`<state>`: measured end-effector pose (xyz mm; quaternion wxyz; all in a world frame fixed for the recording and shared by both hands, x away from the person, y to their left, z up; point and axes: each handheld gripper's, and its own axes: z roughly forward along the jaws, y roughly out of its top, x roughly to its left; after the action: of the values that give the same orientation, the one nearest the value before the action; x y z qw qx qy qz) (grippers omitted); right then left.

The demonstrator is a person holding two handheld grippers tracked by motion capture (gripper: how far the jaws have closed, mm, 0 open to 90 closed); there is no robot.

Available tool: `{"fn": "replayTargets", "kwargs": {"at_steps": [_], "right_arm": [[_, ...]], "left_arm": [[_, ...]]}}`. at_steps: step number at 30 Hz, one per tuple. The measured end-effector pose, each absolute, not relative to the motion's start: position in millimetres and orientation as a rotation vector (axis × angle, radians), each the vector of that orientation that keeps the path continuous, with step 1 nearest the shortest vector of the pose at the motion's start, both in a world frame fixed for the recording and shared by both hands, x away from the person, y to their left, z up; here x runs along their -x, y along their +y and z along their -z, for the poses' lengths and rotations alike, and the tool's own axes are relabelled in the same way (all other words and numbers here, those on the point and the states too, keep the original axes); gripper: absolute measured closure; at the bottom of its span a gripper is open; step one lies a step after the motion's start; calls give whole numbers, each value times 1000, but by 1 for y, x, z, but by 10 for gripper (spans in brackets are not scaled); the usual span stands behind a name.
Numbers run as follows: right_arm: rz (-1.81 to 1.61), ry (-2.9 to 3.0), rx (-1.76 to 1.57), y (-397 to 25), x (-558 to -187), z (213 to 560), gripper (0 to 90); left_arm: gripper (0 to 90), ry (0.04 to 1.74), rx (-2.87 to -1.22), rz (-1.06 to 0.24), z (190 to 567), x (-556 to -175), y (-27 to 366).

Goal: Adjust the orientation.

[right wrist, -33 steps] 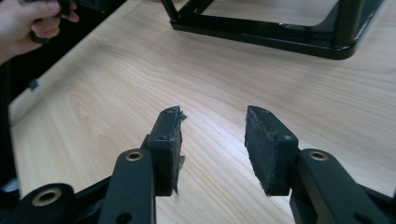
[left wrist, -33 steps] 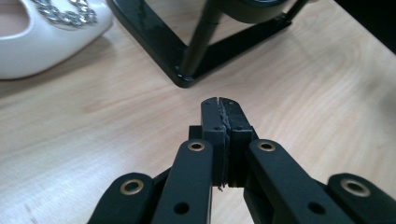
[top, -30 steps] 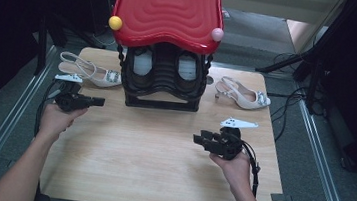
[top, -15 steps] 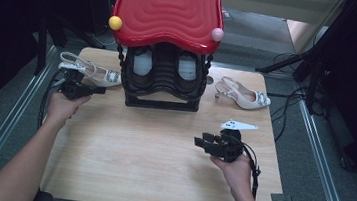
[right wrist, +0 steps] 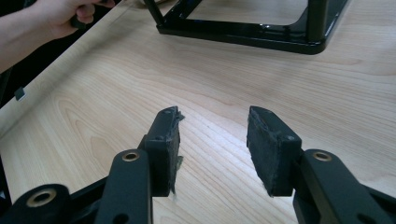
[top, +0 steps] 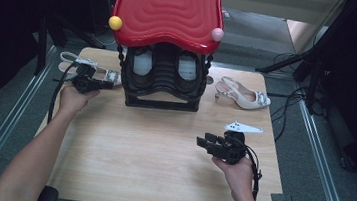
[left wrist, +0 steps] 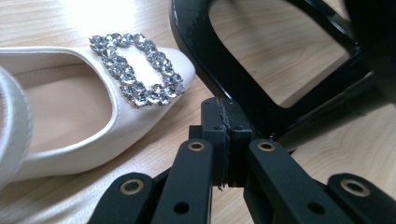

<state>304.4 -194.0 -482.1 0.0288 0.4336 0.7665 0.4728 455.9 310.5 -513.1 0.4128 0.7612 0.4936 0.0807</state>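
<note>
The left gripper (left wrist: 223, 116), jaws pressed together on nothing, hangs just beside the jewelled toe of a white shoe (left wrist: 93, 107) near the black rack (left wrist: 261, 88). The right gripper (right wrist: 212, 140) rests with jaws apart over bare wooden table (top: 150, 158). From above, a second shoe (top: 244, 93) lies right of the rack, apparently of the same pair; dark floor surrounds the table.

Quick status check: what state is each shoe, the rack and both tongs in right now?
Left tongs: shut, empty, beside left shoe's toe.
Right tongs: open, empty, over bare table.
Left shoe: on table, ungripped.
Right shoe: on table, untouched.
Shoe rack: upright, pair inside.
</note>
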Motion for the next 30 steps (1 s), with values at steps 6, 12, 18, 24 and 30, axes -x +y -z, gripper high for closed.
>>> {"fn": "replayTargets", "kwargs": {"at_steps": [6, 12, 18, 24, 30], "right_arm": [[-1449, 2341, -1354, -199, -298, 480, 548], [-1433, 2329, -1360, -203, -293, 480, 547], [-1428, 2316, -1378, -206, -290, 481, 546], [-1420, 2308, -1398, -210, -288, 482, 546], [-1422, 2307, -1394, -210, -288, 482, 546]], "left_arm": [[900, 1263, -1931, -235, 519, -464, 306], [900, 1264, -1873, -284, 527, -472, 306], [900, 1325, -1902, -250, 519, -491, 299], [900, 1350, -1868, -241, 518, -503, 299], [900, 1373, -1837, -205, 517, -500, 303]]}}
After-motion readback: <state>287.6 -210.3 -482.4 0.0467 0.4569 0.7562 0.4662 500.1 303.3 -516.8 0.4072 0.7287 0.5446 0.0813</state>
